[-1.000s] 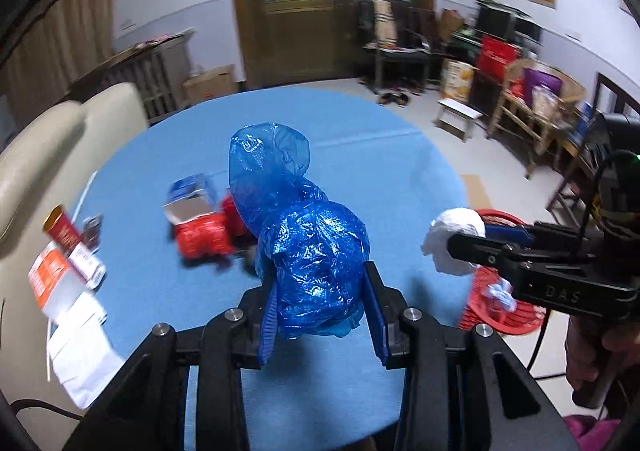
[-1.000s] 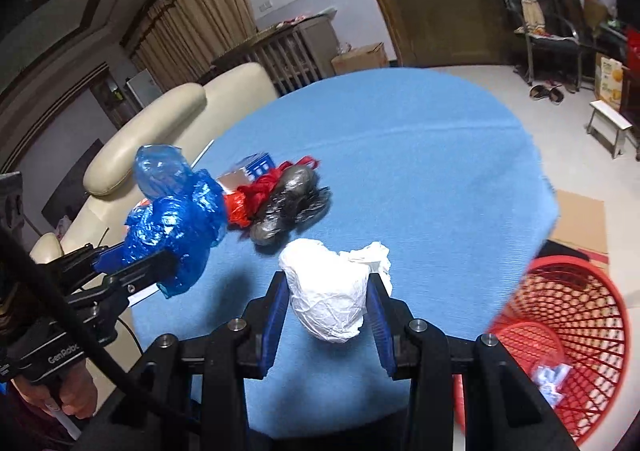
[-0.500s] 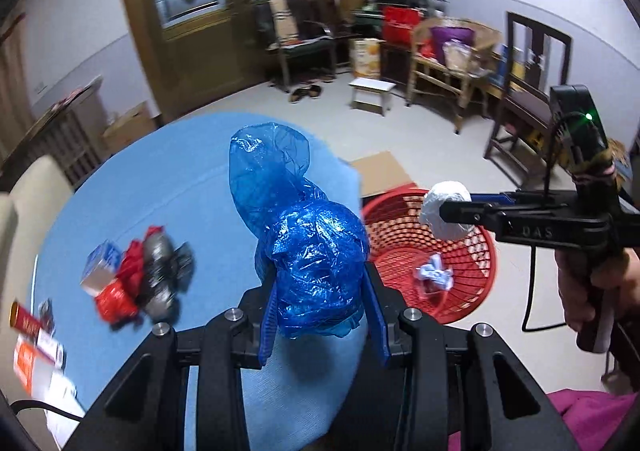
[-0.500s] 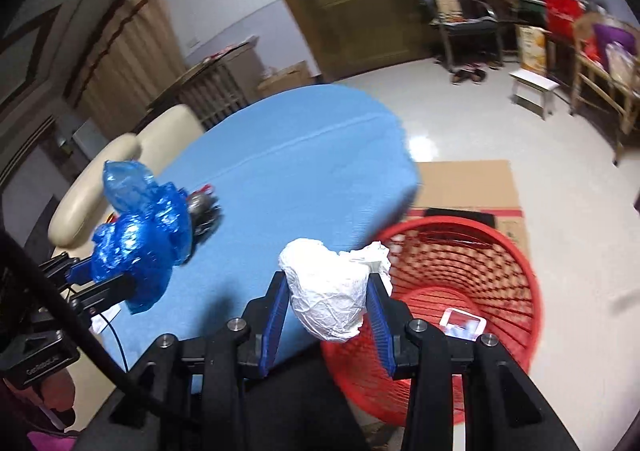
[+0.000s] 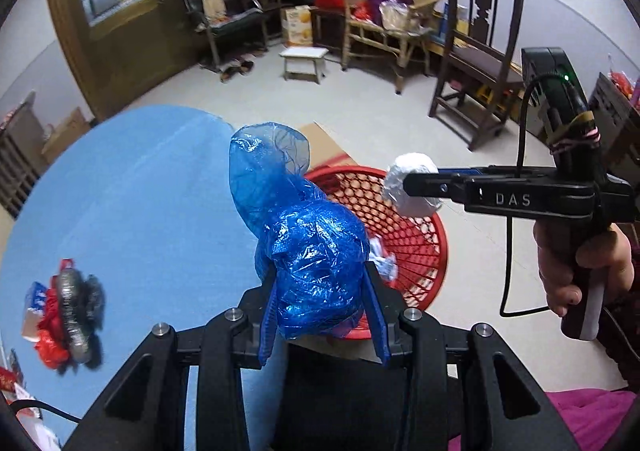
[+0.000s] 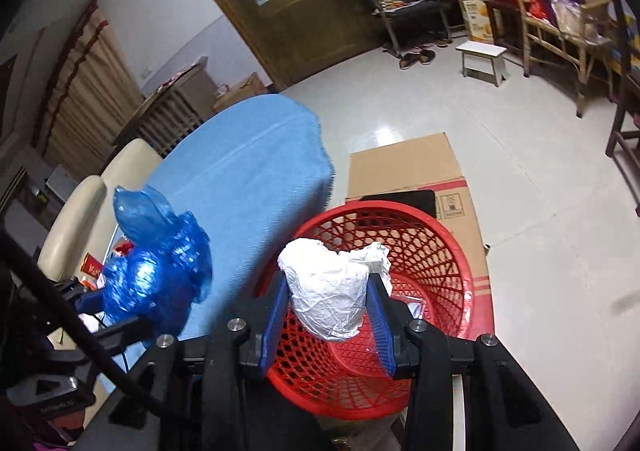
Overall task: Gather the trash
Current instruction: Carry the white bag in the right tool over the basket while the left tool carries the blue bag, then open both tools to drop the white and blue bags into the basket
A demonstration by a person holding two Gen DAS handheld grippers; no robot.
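Over the red mesh basket [image 6: 440,251]: right gripper [image 6: 327,315] clamped on a white crumpled wad [image 6: 328,291], held above the rim. Beside it, at the edge of the blue table [image 5: 132,191]: left gripper [image 5: 322,315] closed around a blue plastic bag [image 5: 308,251]. Far left on table: more trash [image 5: 68,315], blurred.

The left gripper [image 5: 322,315] is held level, its blue-padded fingers [image 5: 269,325] closed on a load. The right gripper [image 6: 328,317] is likewise clamped shut, carried by a hand [image 5: 584,271] wrapped around its handle.
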